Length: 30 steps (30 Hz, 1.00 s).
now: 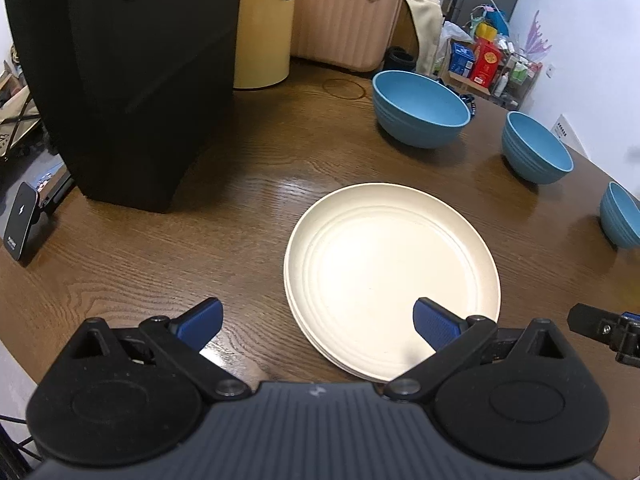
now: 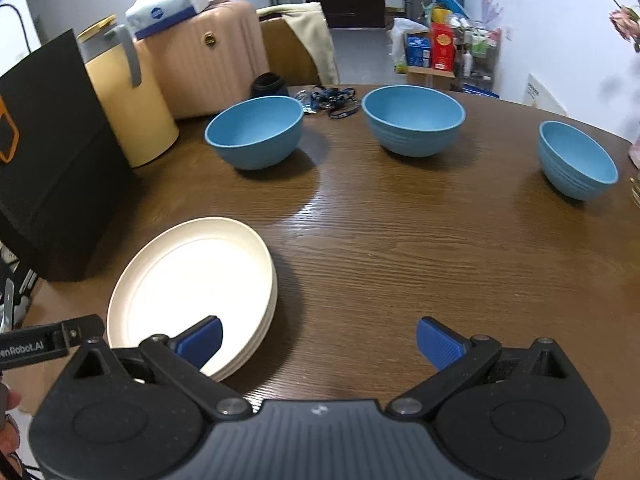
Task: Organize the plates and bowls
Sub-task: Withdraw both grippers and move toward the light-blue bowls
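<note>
A stack of cream plates (image 1: pixel 394 276) (image 2: pixel 192 292) lies on the brown wooden table (image 2: pixel 400 248). Three blue bowls stand apart along the far side: the left bowl (image 2: pixel 254 136) (image 1: pixel 420 109), the middle bowl (image 2: pixel 414 120) (image 1: pixel 536 147) and the right bowl (image 2: pixel 576 160) (image 1: pixel 622 220). My left gripper (image 1: pixel 318 324) hovers open over the near left rim of the plates, nothing between its blue pads. My right gripper (image 2: pixel 320 344) hangs open just right of the plates, its left pad over their rim. Part of the right gripper (image 1: pixel 604 330) shows at the left wrist view's right edge.
A black paper bag (image 1: pixel 132 76) stands left of the plates. Behind it are a yellow jug (image 2: pixel 128 100) and a pink suitcase (image 2: pixel 208 60) with a tissue pack on top. A tangle of lanyards (image 2: pixel 332 100) lies behind the bowls. A phone stand (image 1: pixel 20 224) sits at the table's left edge.
</note>
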Each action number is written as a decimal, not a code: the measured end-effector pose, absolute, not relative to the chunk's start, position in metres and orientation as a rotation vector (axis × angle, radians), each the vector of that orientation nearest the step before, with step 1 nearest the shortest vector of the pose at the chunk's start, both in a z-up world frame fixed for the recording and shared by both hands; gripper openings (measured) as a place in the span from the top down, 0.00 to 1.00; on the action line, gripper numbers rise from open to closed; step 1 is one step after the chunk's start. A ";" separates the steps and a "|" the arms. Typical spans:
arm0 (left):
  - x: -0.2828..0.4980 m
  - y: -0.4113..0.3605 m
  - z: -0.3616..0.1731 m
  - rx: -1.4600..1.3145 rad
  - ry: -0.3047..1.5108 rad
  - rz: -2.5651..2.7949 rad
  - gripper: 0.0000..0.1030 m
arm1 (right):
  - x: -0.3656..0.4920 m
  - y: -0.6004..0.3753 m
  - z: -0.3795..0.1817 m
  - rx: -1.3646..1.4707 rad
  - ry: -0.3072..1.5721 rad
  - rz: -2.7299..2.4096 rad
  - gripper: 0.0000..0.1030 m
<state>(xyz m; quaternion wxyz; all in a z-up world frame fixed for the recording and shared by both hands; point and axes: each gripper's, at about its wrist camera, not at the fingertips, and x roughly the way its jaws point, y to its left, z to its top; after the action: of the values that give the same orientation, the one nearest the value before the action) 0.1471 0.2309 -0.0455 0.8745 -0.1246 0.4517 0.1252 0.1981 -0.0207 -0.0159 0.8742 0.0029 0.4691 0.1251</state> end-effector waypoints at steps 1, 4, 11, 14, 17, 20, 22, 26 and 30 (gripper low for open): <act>0.147 0.230 -0.046 -0.255 0.942 0.258 0.00 | 0.197 -0.022 -0.016 0.010 0.978 0.257 0.00; 0.148 0.224 -0.046 -0.234 0.937 0.240 0.00 | 0.194 -0.025 -0.015 0.016 0.974 0.247 0.00; 0.148 0.217 -0.046 -0.205 0.933 0.210 0.00 | 0.190 -0.026 -0.016 0.030 0.976 0.231 0.00; 0.147 0.219 -0.046 -0.207 0.932 0.212 0.00 | 0.188 -0.026 -0.016 0.032 0.977 0.229 0.00; 0.145 0.218 -0.045 -0.203 0.928 0.212 0.00 | 0.186 -0.027 -0.015 0.032 0.973 0.230 0.00; 0.143 0.214 -0.045 -0.196 0.924 0.212 0.00 | 0.183 -0.028 -0.013 0.033 0.964 0.237 0.00; 0.142 0.212 -0.044 -0.194 0.921 0.215 0.00 | 0.181 -0.029 -0.011 0.022 0.959 0.236 0.00; 0.138 0.208 -0.040 -0.191 0.910 0.230 0.00 | 0.180 -0.032 -0.007 -0.006 0.949 0.234 0.00; 0.137 0.203 -0.030 -0.199 0.902 0.244 0.00 | 0.181 -0.041 0.000 0.003 0.940 0.253 0.00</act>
<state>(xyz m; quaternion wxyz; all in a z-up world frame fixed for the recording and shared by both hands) 0.1370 0.2035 -0.0302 0.8880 -0.0955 0.4342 0.1175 0.1808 -0.0413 -0.0003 0.8840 0.0012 0.4515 0.1215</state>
